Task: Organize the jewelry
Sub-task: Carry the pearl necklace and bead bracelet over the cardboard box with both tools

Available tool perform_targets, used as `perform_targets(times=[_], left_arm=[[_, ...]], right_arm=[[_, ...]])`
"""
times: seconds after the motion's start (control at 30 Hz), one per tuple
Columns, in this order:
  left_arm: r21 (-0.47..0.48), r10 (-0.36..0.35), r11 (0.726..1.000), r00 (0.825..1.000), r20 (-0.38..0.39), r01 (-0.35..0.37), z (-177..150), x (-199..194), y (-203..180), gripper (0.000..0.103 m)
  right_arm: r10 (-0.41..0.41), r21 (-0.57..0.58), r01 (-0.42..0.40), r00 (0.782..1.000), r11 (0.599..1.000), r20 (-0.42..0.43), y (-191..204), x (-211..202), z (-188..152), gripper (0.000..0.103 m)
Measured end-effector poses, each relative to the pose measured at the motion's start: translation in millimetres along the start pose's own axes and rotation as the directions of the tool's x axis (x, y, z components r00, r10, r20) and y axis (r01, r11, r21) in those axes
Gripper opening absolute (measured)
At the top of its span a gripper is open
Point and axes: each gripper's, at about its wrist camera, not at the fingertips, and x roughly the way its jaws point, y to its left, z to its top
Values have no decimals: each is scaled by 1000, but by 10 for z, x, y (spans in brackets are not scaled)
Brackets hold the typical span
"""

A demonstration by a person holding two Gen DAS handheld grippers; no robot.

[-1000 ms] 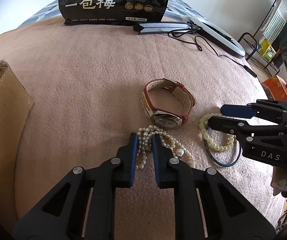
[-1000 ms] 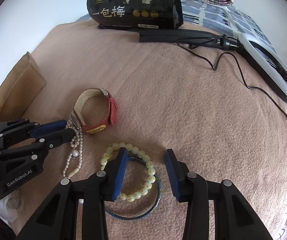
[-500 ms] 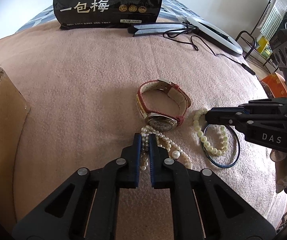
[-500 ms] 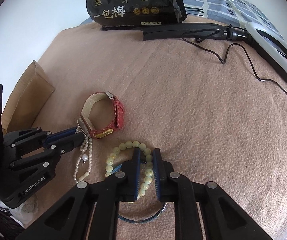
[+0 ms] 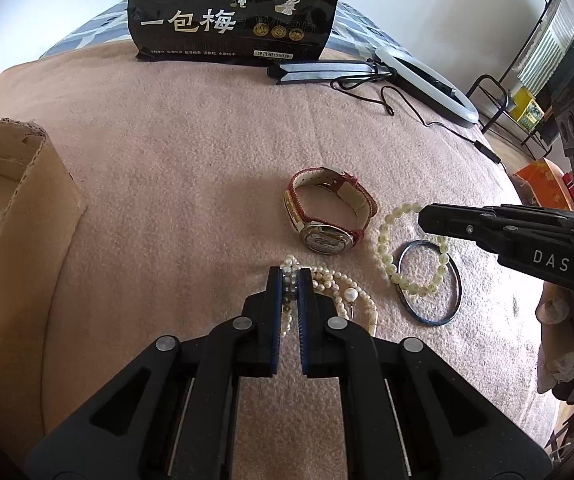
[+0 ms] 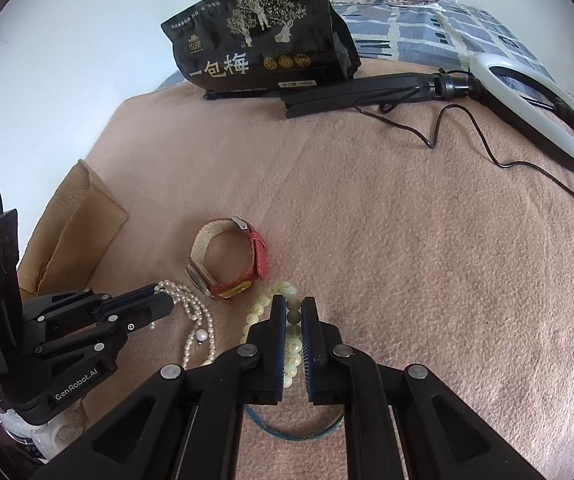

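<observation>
Four jewelry pcs close together on pink blanket: red-strap watch on its side w/ strap looped, white pearl necklace bunched just in front, pale green bead bracelet to its right, overlapping a thin blue bangle lying flat.

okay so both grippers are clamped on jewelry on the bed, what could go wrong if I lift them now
1. The left gripper pinches only a few strands of the pearl necklace; loose loops lie against the watch and might drag it.
2. The right gripper holds the bead bracelet, which overlaps the blue bangle; the bangle may catch and shift.
3. Round beads could slip from the pads on the way to the cardboard box.
</observation>
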Motion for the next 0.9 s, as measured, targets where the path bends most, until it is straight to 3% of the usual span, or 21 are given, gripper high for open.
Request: perform_targets(times=[0.9], left_arm=[[48,-65,997,990,127,59,89,-1158,-142,5]], right_arm=[[-68,-16,70,988,997,137,530,-776,-181,5]])
